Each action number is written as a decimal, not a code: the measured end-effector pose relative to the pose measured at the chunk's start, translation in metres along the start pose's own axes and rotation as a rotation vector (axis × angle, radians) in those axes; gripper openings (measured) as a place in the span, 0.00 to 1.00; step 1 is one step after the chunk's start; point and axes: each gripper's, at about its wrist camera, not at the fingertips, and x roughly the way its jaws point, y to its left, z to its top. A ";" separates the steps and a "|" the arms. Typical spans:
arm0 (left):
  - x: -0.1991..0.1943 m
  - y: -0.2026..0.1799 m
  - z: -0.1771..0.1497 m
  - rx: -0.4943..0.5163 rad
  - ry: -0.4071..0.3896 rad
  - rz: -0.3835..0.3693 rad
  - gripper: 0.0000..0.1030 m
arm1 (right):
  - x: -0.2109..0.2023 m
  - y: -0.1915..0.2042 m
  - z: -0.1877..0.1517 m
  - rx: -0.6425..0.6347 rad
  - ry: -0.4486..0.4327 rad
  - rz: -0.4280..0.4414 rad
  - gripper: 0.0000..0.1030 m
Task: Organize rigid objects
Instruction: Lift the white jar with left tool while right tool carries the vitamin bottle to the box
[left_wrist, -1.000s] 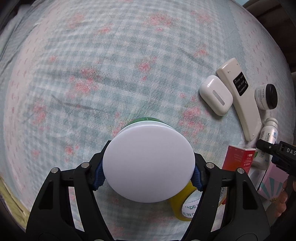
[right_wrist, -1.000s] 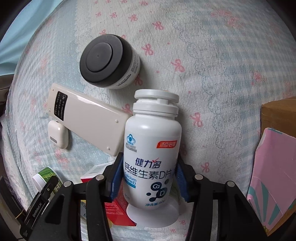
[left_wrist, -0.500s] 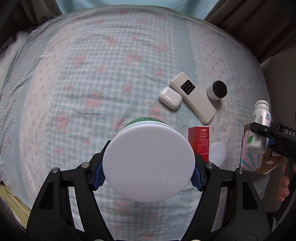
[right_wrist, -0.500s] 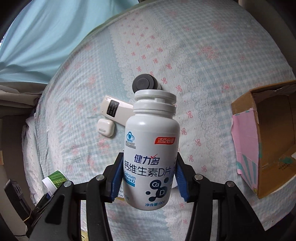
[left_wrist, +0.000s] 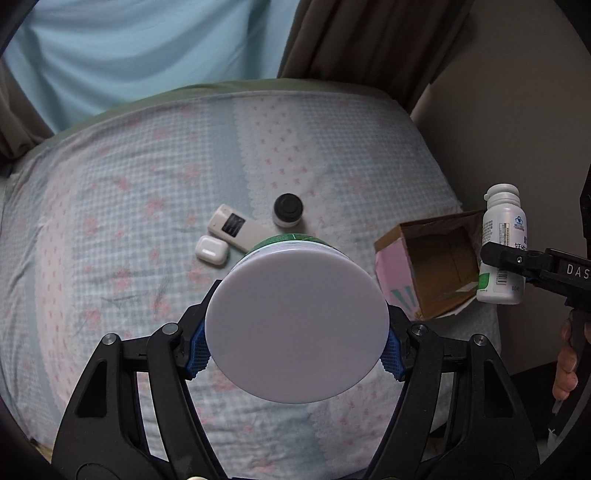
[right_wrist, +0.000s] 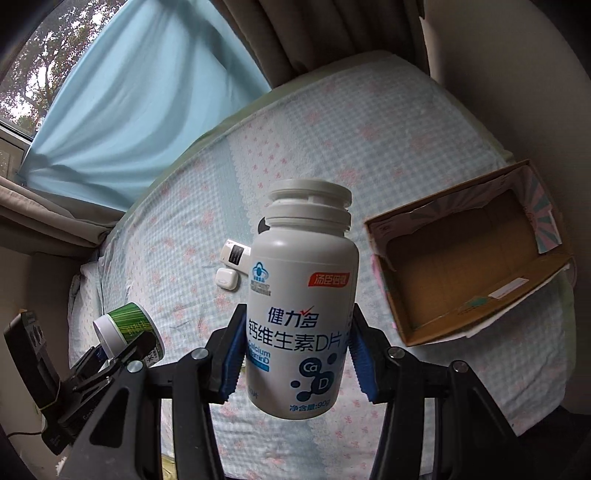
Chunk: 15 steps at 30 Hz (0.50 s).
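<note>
My left gripper (left_wrist: 295, 349) is shut on a green jar with a round white lid (left_wrist: 296, 325), held high above the bed. My right gripper (right_wrist: 297, 356) is shut on a white calcium tablet bottle (right_wrist: 301, 306), also lifted well above the bed. In the left wrist view that bottle (left_wrist: 502, 243) hangs at the right, above an open cardboard box (left_wrist: 432, 266). The right wrist view shows the green jar (right_wrist: 129, 325) in the left gripper at lower left, and the empty box (right_wrist: 472, 258) at the right edge of the bed.
A white remote (left_wrist: 236, 227), a white earbud case (left_wrist: 211, 251) and a small black-lidded jar (left_wrist: 288, 210) lie mid-bed on the checked sheet (left_wrist: 110, 240). Blue and brown curtains hang behind. A hand (left_wrist: 567, 362) grips the right handle.
Both grippers have risen far above the bed with the jar and the bottle still held. The objects on the sheet look much smaller, and the open box and curtains have come into view.
</note>
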 end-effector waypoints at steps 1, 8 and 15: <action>-0.001 -0.016 0.003 0.019 -0.004 -0.007 0.67 | -0.010 -0.011 0.002 0.005 -0.011 -0.003 0.46; 0.003 -0.125 0.015 0.078 0.001 -0.067 0.67 | -0.066 -0.080 0.017 -0.021 -0.053 -0.051 0.46; 0.031 -0.218 0.018 0.161 0.033 -0.090 0.67 | -0.086 -0.155 0.034 0.012 -0.044 -0.088 0.46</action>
